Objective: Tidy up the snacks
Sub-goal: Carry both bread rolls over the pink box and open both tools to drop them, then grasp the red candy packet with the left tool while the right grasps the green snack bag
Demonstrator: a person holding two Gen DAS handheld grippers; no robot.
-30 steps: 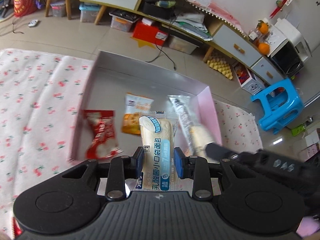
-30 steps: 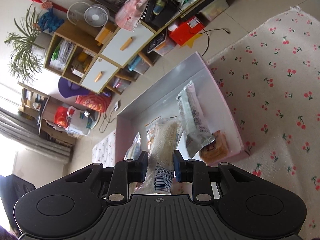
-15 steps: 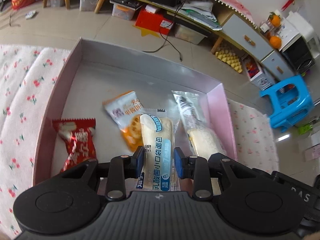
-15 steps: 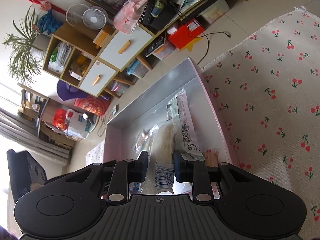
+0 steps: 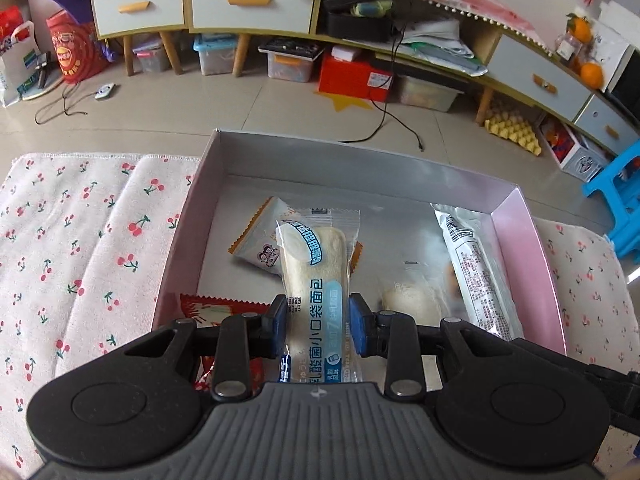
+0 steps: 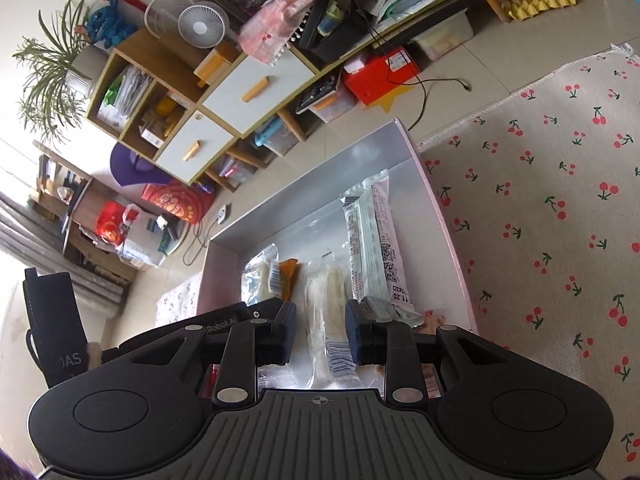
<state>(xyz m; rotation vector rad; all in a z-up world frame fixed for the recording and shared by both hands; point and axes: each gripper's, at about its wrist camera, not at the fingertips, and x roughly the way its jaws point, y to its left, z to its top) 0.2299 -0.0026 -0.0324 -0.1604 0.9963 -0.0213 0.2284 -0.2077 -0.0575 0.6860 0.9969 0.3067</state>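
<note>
You are in the placing step: both claws carry a wrapped bread roll over the shallow box (image 5: 516,240), and neither roll is set down yet, as far as these views show.

Your left claw (image 5: 319,330) is pinched nearly closed on the blue-labelled bread roll (image 5: 316,280), its pads pressing the wrapper on both sides near the lower end. The roll juts forward over the middle of the box, above an orange-edged snack packet (image 5: 260,246) that lies on the box floor. A red snack packet (image 5: 216,310) sits by the left wall, partly hidden under the claw.

Your right claw (image 6: 320,332) is closed as far as it goes on a clear-wrapped bread roll (image 6: 326,320), gripped around its middle with the barcode end toward the camera. Just to the right of it, a long grey-and-white wrapped bar (image 6: 374,240) lies against the right wall of the box. A cherry-print cloth (image 6: 560,200) covers the counter on both sides of the box.

Next, I judge you need to lower each roll into a free strip of the box floor and line it up beside the long bar. The bare floor looks widest toward the far wall. Only loosen the pads once the wrapper rests on the floor, or the roll may tip onto the orange-edged packet.
</note>
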